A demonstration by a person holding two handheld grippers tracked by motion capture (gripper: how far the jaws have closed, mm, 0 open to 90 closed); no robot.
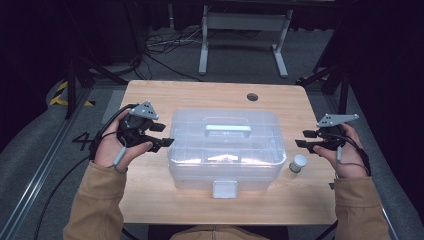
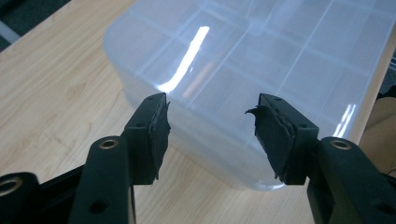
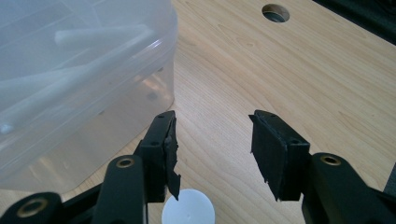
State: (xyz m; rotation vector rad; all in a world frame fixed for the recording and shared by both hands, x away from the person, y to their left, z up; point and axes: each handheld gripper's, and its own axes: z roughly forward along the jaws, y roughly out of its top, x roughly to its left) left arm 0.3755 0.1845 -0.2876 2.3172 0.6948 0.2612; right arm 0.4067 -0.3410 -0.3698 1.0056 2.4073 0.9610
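1. Nearest, at the bottom of the high view, two tan sleeves (image 1: 95, 202) come in over the front edge of a light wooden table (image 1: 165, 207); each hand carries a black two-jaw gripper.

2. Centre stage, a clear plastic storage box (image 1: 225, 145) sits on the table with its lid closed, a white latch (image 1: 224, 189) at the front wall and a pale handle (image 1: 227, 129) lying across the lid; compartment dividers show through the lid in the left gripper view.

3. Left of the box, the left gripper (image 1: 162, 135) is raised beside the box's left end, its jaws spread with nothing between them; in its own view the open jaws frame the box's rounded corner (image 2: 140, 56) without touching it.

4. Right of the box, the right gripper (image 1: 304, 138) is held off the box's right end, jaws spread wide and gripping nothing; a small white-capped bottle (image 1: 298, 163) stands on the table just below and in front of it, near the box's right front corner, its cap (image 3: 188, 207) showing beneath the left jaw in the right gripper view.

5. Farther back, a round cable hole (image 1: 252, 96) is cut in the tabletop behind the box; beyond the table, a grey metal stand (image 1: 245, 35) and loose cables (image 1: 165, 42) lie on the dark floor.
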